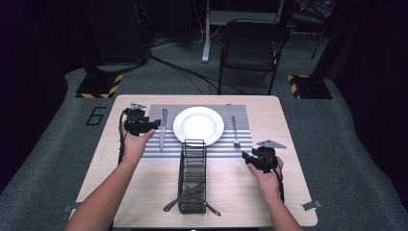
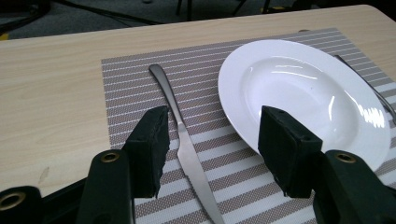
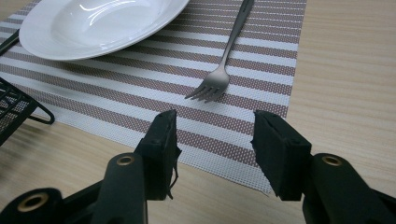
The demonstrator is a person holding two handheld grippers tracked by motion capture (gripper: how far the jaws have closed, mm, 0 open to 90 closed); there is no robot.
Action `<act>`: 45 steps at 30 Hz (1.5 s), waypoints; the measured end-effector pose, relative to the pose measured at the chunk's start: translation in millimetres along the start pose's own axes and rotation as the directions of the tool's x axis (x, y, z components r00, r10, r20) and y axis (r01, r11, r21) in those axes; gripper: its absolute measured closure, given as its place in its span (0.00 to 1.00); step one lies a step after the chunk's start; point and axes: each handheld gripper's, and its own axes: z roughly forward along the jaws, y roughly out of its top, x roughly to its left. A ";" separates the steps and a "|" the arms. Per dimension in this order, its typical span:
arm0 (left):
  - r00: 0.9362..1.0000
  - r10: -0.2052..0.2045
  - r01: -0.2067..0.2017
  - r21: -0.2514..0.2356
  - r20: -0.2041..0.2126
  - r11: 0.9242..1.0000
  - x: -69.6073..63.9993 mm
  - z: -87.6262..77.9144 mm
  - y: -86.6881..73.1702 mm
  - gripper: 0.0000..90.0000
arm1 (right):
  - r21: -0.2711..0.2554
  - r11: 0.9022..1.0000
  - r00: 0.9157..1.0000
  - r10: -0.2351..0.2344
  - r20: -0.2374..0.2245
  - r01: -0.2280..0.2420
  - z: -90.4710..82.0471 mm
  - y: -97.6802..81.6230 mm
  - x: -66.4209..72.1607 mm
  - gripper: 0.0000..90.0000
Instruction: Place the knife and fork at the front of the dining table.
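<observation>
Nearest, a wire caddy [image 1: 192, 175] on the counter [image 1: 288, 125] holds some cutlery, so more may remain to lay out. Beyond it the striped placemat [image 1: 154, 151] looks set: plate [image 1: 198, 125] centred, knife [image 1: 162, 129] left, fork [image 1: 235, 131] right with tines toward the person, both lengthwise near-to-far. The left gripper [image 1: 146, 126] and right gripper [image 1: 250, 158] hover with jaws apart, empty.

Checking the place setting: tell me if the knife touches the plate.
Apart. The left gripper view shows a strip of striped placemat between the knife and the rim of the plate; the high view shows the same gap.
</observation>
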 end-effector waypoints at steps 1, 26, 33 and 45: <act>1.000 0.006 -0.006 0.001 0.004 1.000 0.1 -2.7 -0.2 0.48 | -0.001 1.000 1.000 -0.002 0.000 0.002 -0.2 0.2 0.6 0.55; 0.990 0.087 -0.088 0.007 0.115 0.996 -2.1 -44.4 -52.2 0.48 | -0.003 1.000 1.000 -0.029 -0.011 0.029 -0.8 0.5 9.0 0.55; 0.987 0.112 -0.116 0.027 0.118 0.993 2.5 -41.6 -79.7 0.47 | 0.003 1.000 1.000 -0.026 -0.005 0.026 -0.2 -0.6 9.3 0.55; 0.983 0.121 -0.129 0.046 0.141 0.991 17.2 -41.4 -124.7 0.46 | 0.007 0.999 0.999 -0.031 -0.009 0.031 1.4 -1.6 10.8 0.55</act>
